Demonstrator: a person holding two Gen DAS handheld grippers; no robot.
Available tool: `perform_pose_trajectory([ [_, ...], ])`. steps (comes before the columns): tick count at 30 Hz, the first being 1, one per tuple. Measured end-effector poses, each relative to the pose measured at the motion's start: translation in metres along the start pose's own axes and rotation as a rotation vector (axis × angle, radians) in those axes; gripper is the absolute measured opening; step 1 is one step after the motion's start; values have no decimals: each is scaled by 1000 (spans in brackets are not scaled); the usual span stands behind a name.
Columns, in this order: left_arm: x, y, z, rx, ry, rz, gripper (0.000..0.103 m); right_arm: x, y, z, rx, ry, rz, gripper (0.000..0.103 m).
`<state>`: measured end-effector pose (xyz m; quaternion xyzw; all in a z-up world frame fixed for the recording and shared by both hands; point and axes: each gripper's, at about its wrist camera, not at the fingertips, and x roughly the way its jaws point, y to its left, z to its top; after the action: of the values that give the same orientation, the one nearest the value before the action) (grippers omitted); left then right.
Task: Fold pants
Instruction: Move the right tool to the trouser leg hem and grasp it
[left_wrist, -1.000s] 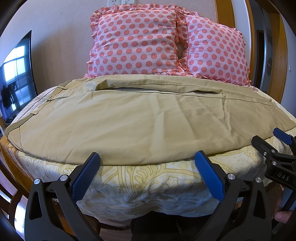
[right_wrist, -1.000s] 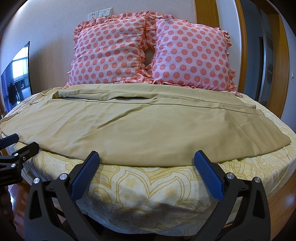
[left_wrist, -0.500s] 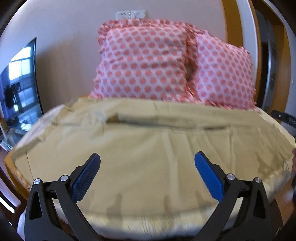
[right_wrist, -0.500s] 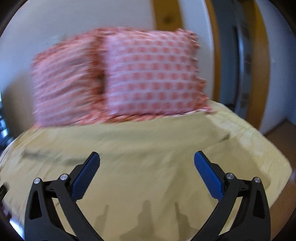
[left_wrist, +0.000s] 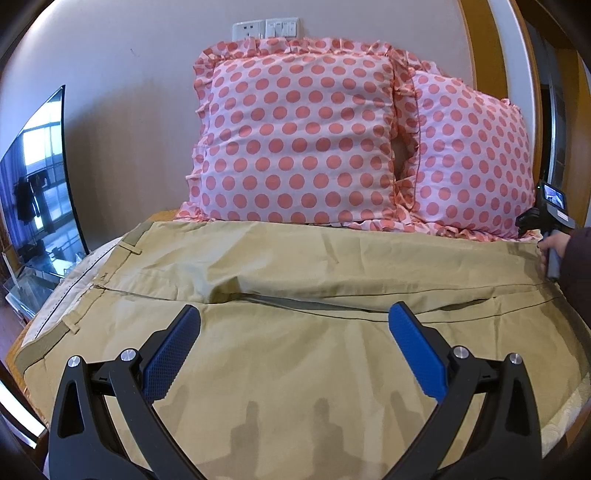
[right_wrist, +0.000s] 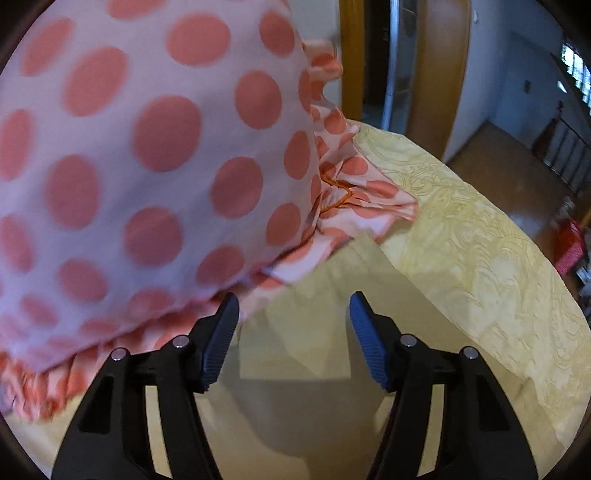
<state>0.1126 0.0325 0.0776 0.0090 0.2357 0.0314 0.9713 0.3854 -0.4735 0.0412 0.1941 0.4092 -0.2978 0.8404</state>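
Left wrist view, left to right: a dark screen (left_wrist: 35, 181) stands at the far left beside the bed. The khaki pants (left_wrist: 295, 295) lie spread flat across the bed, waistband at the left edge, legs running right. My left gripper (left_wrist: 293, 349) hovers over the near leg, released, jaws wide apart and holding nothing. Behind the pants, two polka-dot pillows (left_wrist: 295, 147) lean against the wall (a switch plate (left_wrist: 265, 28) sits above them). At the far right my right hand (left_wrist: 554, 243) carries the other tool at the hem end.

Right wrist view: my right gripper (right_wrist: 293, 332) is parted, nothing between its pads, just above the pants' hem corner (right_wrist: 332, 295), with a pillow (right_wrist: 147, 147) touching its left finger and the yellow patterned bedcover (right_wrist: 480, 258) to the right.
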Motion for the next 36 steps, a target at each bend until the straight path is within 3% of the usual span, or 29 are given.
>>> perform_pose_trajectory([
  [3, 8, 1, 0, 1, 14, -1, 102, 20, 3, 6, -22, 17, -86, 53],
  [5, 12, 2, -1, -2, 26, -4, 102, 23, 1, 3, -45, -13, -88, 43],
  [7, 14, 3, -2, -9, 32, -11, 102, 24, -6, 2, -44, -22, -58, 24],
  [9, 12, 4, -4, -16, 34, -16, 102, 23, -19, 1, -19, -25, -3, 11],
  [12, 8, 9, -6, -32, 31, -19, 102, 3, -45, -10, 56, -71, 129, 6],
  [17, -2, 24, -7, -69, 17, -8, 102, -70, -98, -50, 123, -211, 375, 6],
  [21, -6, 45, -4, -143, 2, -13, 102, -129, -149, -112, 194, -249, 515, 6],
  [23, -6, 55, -1, -189, -8, -12, 102, -140, -168, -147, 233, -197, 540, 6],
  [26, -5, 61, 3, -214, -19, 2, 102, -121, -182, -166, 294, -68, 567, 7],
  [29, -3, 60, 8, -196, -20, 18, 102, -114, -188, -177, 353, -20, 585, 22],
  [30, -3, 60, 10, -188, -21, 21, 102, -111, -189, -178, 369, -10, 596, 37],
  [31, -4, 61, 10, -181, -22, 26, 102, -106, -188, -177, 386, 4, 603, 45],
  [34, -2, 67, 17, -174, -20, 28, 102, -101, -191, -186, 425, 38, 609, 45],
  [36, 0, 71, 22, -171, -18, 29, 102, -96, -189, -185, 440, 39, 586, 41],
])
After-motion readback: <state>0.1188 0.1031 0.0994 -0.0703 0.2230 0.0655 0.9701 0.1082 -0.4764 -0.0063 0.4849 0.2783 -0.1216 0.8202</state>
